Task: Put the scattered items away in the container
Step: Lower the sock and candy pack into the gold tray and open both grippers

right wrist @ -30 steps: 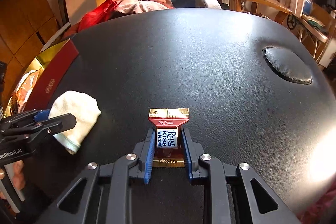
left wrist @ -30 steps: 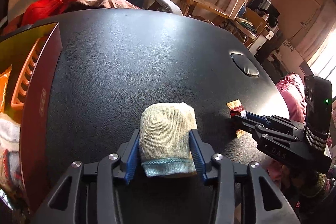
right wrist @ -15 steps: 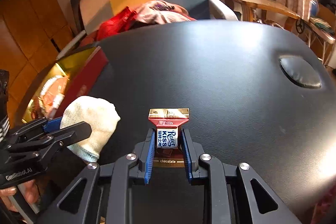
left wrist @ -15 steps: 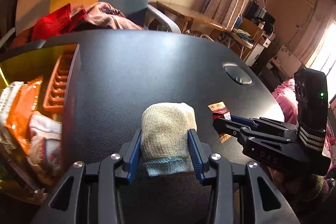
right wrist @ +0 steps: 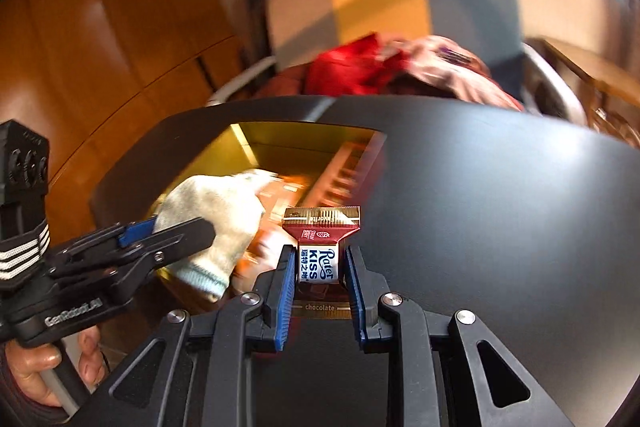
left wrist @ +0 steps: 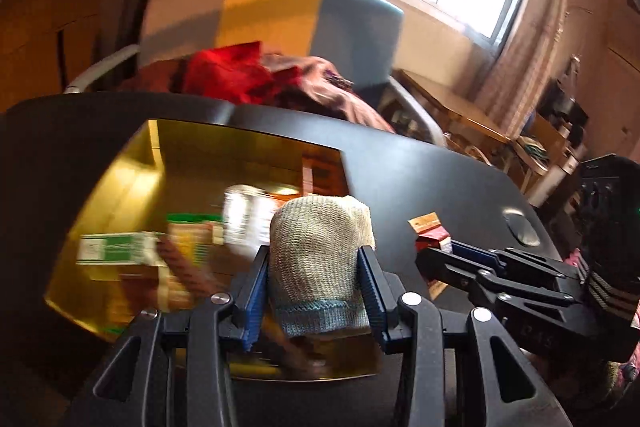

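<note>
My left gripper (left wrist: 314, 267) is shut on a cream knitted cloth (left wrist: 318, 263) with a pale blue hem and holds it above the near right part of the gold-lined box (left wrist: 120, 187). The cloth also shows in the right wrist view (right wrist: 216, 215). My right gripper (right wrist: 318, 267) is shut on a red and gold chocolate packet (right wrist: 320, 251) and holds it over the box's right wall (right wrist: 372, 163). The packet also shows in the left wrist view (left wrist: 430, 231).
The box holds several blurred packets (left wrist: 120, 251) and an orange plastic rack (right wrist: 340, 179). It sits on a black leather table (right wrist: 500, 207). Behind stands a chair (left wrist: 280, 11) piled with red and pink clothes (left wrist: 248, 75).
Both grippers have lifted their loads and swung left: the cloth went from over the table to over the box, and the chocolate packet now hangs at the box's right wall.
</note>
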